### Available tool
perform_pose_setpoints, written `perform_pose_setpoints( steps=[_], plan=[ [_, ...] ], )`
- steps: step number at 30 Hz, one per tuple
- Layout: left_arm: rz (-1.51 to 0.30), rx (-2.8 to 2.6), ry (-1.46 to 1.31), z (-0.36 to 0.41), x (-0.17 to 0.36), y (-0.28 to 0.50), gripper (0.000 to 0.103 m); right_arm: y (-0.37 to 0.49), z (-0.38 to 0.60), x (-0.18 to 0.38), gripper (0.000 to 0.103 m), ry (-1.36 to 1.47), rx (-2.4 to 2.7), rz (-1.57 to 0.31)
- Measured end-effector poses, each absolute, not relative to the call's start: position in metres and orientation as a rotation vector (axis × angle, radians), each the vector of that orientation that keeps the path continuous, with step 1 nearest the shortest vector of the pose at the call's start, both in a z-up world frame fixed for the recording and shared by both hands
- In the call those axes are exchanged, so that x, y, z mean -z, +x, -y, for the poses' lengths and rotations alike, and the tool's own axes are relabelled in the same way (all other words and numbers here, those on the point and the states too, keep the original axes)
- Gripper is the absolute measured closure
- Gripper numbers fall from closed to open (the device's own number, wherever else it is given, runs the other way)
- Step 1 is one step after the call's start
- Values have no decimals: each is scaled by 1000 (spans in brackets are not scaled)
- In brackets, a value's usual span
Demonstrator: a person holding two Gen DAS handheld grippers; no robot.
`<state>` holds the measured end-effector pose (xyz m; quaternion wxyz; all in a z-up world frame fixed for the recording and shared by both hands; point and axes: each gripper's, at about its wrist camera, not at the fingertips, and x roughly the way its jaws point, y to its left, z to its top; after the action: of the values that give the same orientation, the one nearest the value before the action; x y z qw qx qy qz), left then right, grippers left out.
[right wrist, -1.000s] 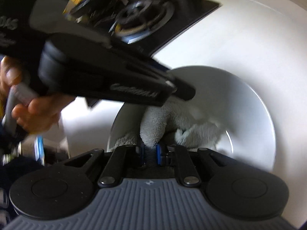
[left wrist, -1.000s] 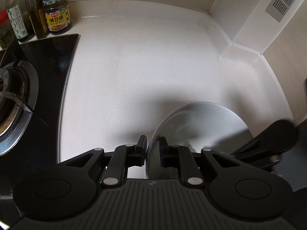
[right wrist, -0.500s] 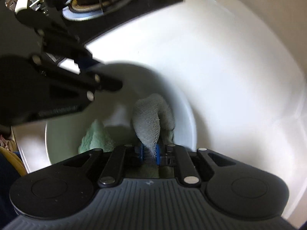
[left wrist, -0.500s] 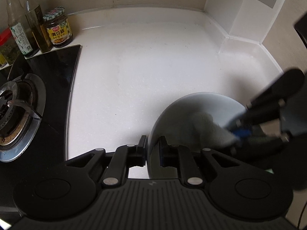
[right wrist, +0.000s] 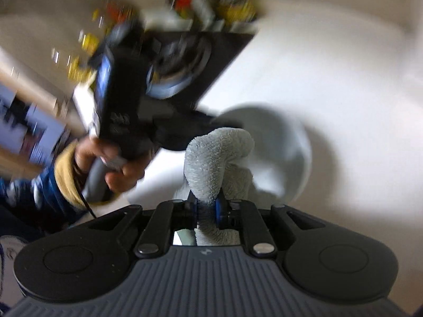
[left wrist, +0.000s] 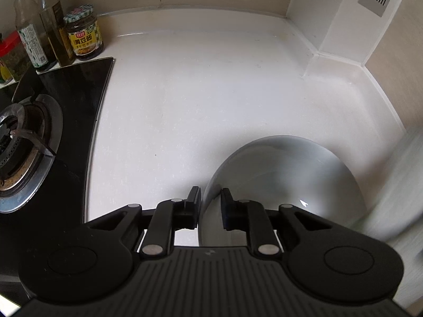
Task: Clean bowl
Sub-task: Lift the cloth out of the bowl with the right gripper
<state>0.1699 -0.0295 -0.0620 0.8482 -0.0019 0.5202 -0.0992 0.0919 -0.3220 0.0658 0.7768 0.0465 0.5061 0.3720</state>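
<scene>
Left gripper: your black two-finger tool pinched the near rim of the bowl, one finger outside the wall, one inside, with only the rim between them.
Bowl: the round white ceramic bowl sat on the counter at the lower right of the left view; its inside looked bare there.
Right gripper: your jaws stood narrow, blue pads clamped on the cloth.
Cloth: the grey-white terry cloth rose in a folded hump from the pads and hung in front of the bowl; whether it touched the bowl could not be told.
Left hand: your hand, in a sleeve with a yellow cuff, gripped the tool's handle left of the cloth; that part was blurred.
Countertop: white and speckled, running back to a corner wall.
Hob: black glass with a steel-ringed gas burner, left of the bowl and apart from it.
Jar: brown paste, yellow label, checked lid, behind the hob.
Bottles: glass, just left of the jar, against the wall.
</scene>
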Motion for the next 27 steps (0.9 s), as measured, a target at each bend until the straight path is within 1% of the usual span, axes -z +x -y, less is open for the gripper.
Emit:
perform_pose_setpoints(
  steps=[3,6,9,12,18,20,22,25,27],
  plan=[
    [-1104,201,-4,30,61,166,89,71,352,-99,93,114,-629,-913],
    [-1096,191,7,32,57,160,91,60,364,-113,93,129,-487,-779],
    [-1069,184,12,31,48,153,93,53,366,-102,93,168,-391,-728],
    [-1014,173,24,31,31,143,94,64,337,-54,93,157,-285,-784],
    [-907,156,68,39,-2,117,94,71,323,33,93,221,-218,-976],
    [-891,149,72,40,-7,109,94,67,319,49,91,210,-178,-1017],
    [-885,140,66,41,-8,100,94,59,313,57,88,167,-148,-1015],
    [-897,150,47,43,-6,90,94,50,309,63,87,75,-110,-995],
    [-906,158,40,44,-4,84,94,50,312,60,83,18,-67,-977]
  ],
)
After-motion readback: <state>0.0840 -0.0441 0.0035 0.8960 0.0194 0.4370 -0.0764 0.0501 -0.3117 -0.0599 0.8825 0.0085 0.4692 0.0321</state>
